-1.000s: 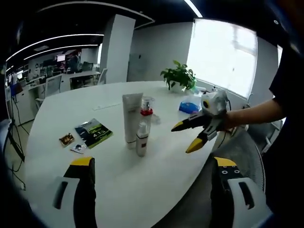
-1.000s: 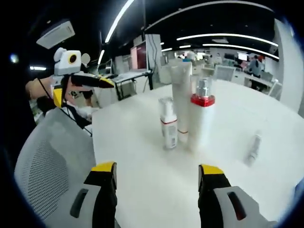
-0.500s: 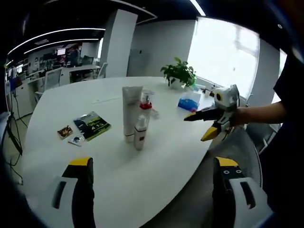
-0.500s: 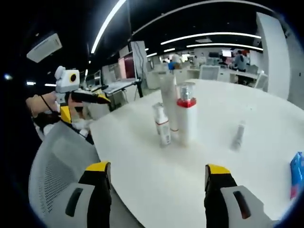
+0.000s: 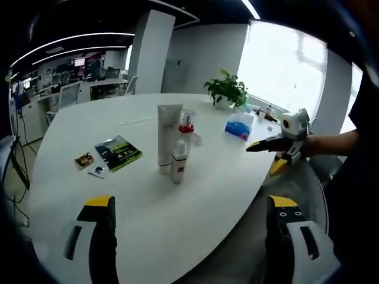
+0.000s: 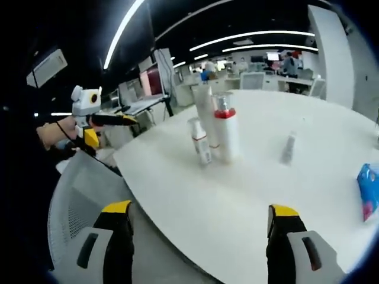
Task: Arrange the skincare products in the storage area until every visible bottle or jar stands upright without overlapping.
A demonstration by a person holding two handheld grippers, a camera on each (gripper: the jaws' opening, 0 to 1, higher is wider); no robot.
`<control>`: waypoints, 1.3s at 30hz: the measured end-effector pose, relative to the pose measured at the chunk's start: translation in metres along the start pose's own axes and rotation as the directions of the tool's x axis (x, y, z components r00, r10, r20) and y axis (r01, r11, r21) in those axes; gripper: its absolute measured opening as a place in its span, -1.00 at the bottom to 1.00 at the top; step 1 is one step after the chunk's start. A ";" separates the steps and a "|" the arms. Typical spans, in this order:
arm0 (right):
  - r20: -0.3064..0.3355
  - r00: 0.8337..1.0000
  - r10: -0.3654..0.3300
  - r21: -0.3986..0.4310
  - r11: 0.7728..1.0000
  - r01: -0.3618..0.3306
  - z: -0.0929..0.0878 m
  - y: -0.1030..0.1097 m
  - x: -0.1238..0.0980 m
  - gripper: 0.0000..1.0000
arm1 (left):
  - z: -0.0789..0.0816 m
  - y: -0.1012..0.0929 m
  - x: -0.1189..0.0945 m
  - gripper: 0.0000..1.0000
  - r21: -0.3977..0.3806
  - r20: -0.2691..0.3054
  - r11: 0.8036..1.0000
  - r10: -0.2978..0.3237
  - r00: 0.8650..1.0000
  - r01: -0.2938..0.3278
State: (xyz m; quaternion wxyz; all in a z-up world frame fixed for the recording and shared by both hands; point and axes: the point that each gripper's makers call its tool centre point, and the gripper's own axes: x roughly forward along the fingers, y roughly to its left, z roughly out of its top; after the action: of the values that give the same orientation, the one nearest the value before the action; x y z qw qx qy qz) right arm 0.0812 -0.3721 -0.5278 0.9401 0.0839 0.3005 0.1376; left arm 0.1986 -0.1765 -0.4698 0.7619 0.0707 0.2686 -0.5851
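On the white table [image 5: 177, 231], three products stood upright in a tight cluster: a tall tube [image 5: 167, 138], a red-collared bottle [image 5: 186, 131] and a small pump bottle [image 5: 178, 167]. From the left gripper [image 5: 189, 239] they sat at about twelve o'clock, well off, its jaws wide apart and empty. The right gripper [image 6: 198, 239] was equally spread and empty, the cluster at eleven o'clock. A small slim bottle [image 6: 288, 148] stood apart at one o'clock, nearer the right gripper, I judged.
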 end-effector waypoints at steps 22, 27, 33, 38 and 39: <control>-0.020 1.000 -0.005 0.050 0.999 0.006 -0.004 -0.003 0.001 0.93 | 0.000 0.003 0.003 0.96 0.000 -0.016 1.000 -0.004 1.000 0.004; -0.030 1.000 -0.008 0.053 0.999 0.010 -0.003 -0.007 0.002 0.92 | -0.002 0.003 0.004 0.96 -0.005 -0.023 1.000 -0.006 1.000 0.006; -0.040 0.999 -0.011 0.060 0.998 0.013 0.000 -0.017 0.006 0.89 | 0.002 0.006 0.005 0.96 -0.010 -0.016 1.000 0.000 1.000 0.000; -0.070 0.997 -0.034 0.071 0.997 0.039 0.002 -0.028 0.013 0.75 | 0.001 0.010 0.010 0.95 -0.008 -0.030 1.000 -0.003 1.000 0.003; -0.071 0.997 -0.036 0.067 0.997 0.041 0.003 -0.029 0.014 0.74 | 0.001 0.011 0.010 0.95 -0.010 -0.031 1.000 -0.003 1.000 0.003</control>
State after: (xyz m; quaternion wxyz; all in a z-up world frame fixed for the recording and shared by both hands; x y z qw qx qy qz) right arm 0.0999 -0.3961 -0.5397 0.9280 0.1054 0.3393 0.1120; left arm 0.2113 -0.1819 -0.4761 0.7572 0.0757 0.2832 -0.5837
